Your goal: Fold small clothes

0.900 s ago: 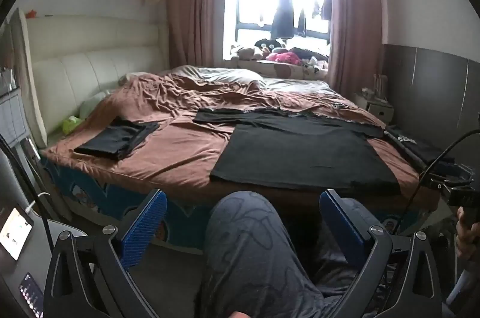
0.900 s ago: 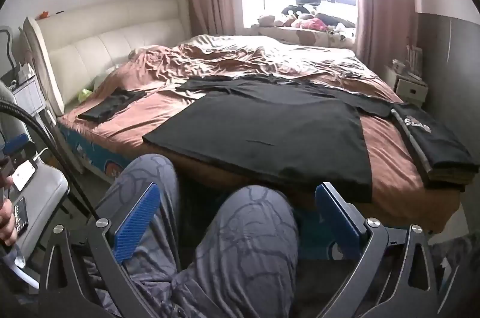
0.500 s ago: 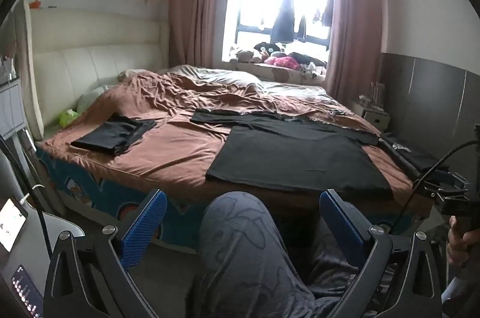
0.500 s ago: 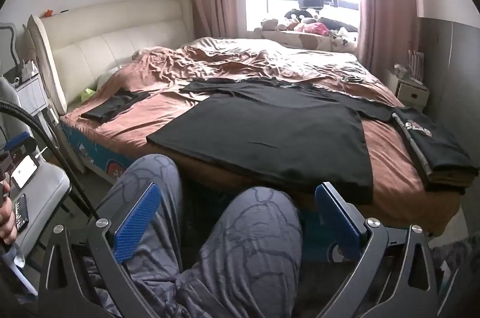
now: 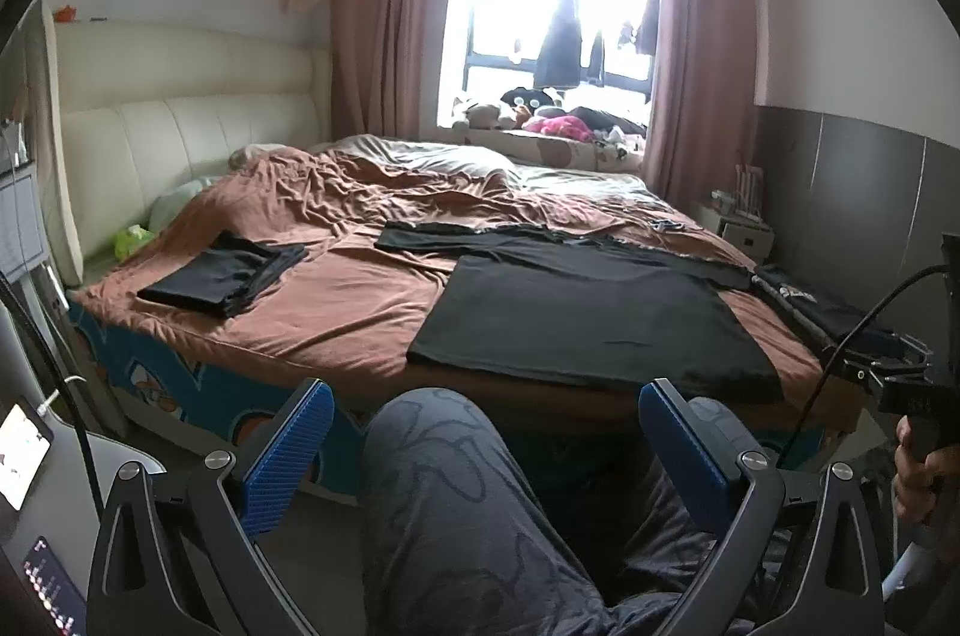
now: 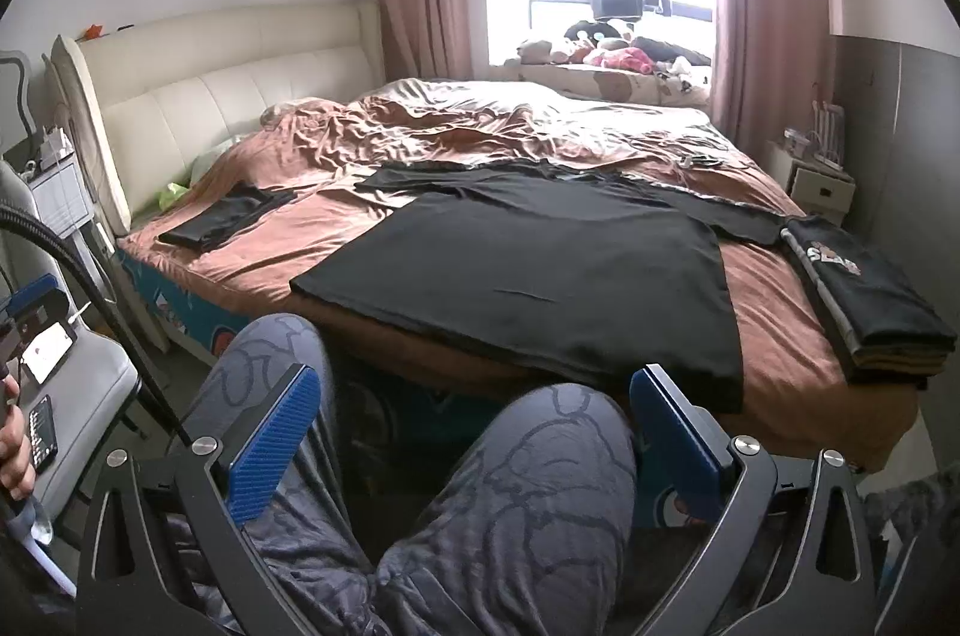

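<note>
A black T-shirt (image 5: pixel 576 318) lies spread flat on the brown bedsheet near the bed's front edge; it also shows in the right wrist view (image 6: pixel 540 282). My left gripper (image 5: pixel 486 432) is open and empty, held back from the bed above the person's knee. My right gripper (image 6: pixel 474 420) is open and empty, also short of the bed over the knees. A folded black garment (image 5: pixel 225 273) lies at the bed's left. A stack of folded black clothes (image 6: pixel 864 300) sits at the bed's right edge.
The bed (image 5: pixel 336 318) has a rumpled brown sheet and a cream headboard (image 5: pixel 180 144). A nightstand (image 6: pixel 822 186) stands at the right wall. A chair with phones (image 6: pixel 54 354) is at the left. The person's legs (image 6: pixel 528 504) fill the foreground.
Both grippers have tilted up slightly, so the bed sits lower in both views. Both stay open and empty; the clothes have not moved.
</note>
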Demonstrator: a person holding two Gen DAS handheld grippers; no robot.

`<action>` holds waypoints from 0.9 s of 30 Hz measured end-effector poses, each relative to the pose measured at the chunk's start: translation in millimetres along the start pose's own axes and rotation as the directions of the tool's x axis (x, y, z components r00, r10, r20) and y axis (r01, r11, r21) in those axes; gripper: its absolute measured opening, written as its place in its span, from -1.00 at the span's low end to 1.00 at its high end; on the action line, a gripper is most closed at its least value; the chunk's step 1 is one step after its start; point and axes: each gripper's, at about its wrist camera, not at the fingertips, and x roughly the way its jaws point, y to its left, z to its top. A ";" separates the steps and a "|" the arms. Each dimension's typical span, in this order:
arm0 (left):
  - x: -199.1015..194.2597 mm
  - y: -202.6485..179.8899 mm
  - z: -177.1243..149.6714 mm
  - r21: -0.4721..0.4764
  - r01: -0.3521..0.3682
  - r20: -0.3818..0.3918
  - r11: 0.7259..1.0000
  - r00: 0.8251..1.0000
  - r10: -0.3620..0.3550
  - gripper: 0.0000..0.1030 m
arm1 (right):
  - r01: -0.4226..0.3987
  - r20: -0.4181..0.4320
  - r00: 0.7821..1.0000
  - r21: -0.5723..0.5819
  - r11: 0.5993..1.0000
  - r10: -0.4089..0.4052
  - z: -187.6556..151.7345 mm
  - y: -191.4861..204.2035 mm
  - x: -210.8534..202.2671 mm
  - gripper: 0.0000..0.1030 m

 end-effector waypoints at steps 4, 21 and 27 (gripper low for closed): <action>-0.6 1.4 1.5 0.002 0.001 0.002 1.000 1.000 -0.001 0.99 | 0.003 -0.004 1.000 0.003 1.000 -0.003 0.1 -0.1 2.6 1.00; -0.5 -8.0 2.8 0.016 0.018 0.004 1.000 1.000 -0.018 0.99 | 0.005 0.013 1.000 0.032 0.999 -0.006 -3.2 -5.0 -2.6 1.00; -2.3 -10.0 3.9 0.018 0.019 0.012 1.000 1.000 -0.019 0.99 | -0.001 0.017 1.000 0.049 0.999 0.000 -2.7 -6.0 -4.5 1.00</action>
